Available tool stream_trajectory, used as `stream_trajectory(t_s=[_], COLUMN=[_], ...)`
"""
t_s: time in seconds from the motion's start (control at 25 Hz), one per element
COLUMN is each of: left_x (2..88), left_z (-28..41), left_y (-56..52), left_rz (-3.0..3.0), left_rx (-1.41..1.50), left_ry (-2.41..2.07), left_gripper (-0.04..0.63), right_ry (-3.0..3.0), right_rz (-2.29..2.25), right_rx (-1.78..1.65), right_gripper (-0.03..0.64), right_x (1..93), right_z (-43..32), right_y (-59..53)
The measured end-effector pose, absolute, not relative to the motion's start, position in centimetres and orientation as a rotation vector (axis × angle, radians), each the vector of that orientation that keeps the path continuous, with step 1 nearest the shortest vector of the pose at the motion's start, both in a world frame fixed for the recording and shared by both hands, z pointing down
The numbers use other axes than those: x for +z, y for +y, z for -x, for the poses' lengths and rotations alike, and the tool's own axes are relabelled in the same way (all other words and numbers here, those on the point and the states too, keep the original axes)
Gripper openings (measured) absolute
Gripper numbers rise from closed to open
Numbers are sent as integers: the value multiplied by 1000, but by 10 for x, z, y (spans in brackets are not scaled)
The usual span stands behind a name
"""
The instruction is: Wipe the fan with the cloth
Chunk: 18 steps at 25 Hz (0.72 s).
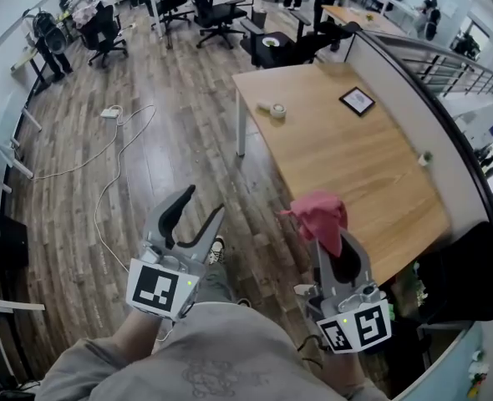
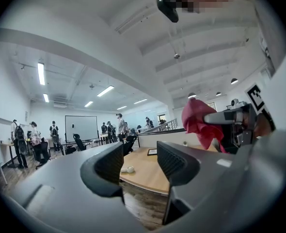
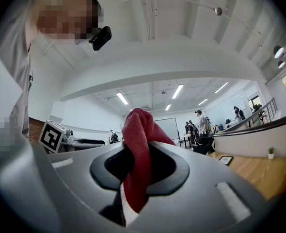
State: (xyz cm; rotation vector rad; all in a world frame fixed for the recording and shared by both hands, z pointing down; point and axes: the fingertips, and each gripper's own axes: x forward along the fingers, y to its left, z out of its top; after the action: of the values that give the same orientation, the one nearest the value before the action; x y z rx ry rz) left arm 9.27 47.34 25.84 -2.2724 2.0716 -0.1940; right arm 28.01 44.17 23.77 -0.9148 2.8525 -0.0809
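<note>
Though the cloth is picked up, no wiping has started yet.
The right tool (image 3: 139, 166) is squeezed tight on the red cloth (image 3: 139, 130), held up in the air just off the near edge of the tabletop (image 1: 347, 157). The left tool (image 2: 140, 163) has its jaws wide apart with nothing in them, further from the tabletop. No fan shows anywhere, so finding it and wiping it are both left.

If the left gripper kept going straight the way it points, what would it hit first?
Probably the wooden table: it shows in the gap between the left gripper's open, empty fingers, with nothing nearer. It might instead pass just over the tabletop; depth is unclear.
</note>
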Motion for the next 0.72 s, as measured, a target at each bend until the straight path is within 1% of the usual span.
stream_trajectory(t_s=[0.36, 0.56, 0.72], left_x=[267, 272, 274], left_z=[-45, -15, 18], left_y=[407, 361, 321], left_rz=[2314, 2366, 2398], left_rx=[-194, -219, -242], left_ry=[2079, 2062, 2030], left_gripper=[216, 215, 215], right_ry=[2881, 2874, 2887], right_rz=[956, 1050, 1093], right_rx=[-117, -109, -131], right_gripper=[81, 81, 81], right_x=[248, 251, 254], right_z=[-236, -210, -174], right_y=[374, 328, 287])
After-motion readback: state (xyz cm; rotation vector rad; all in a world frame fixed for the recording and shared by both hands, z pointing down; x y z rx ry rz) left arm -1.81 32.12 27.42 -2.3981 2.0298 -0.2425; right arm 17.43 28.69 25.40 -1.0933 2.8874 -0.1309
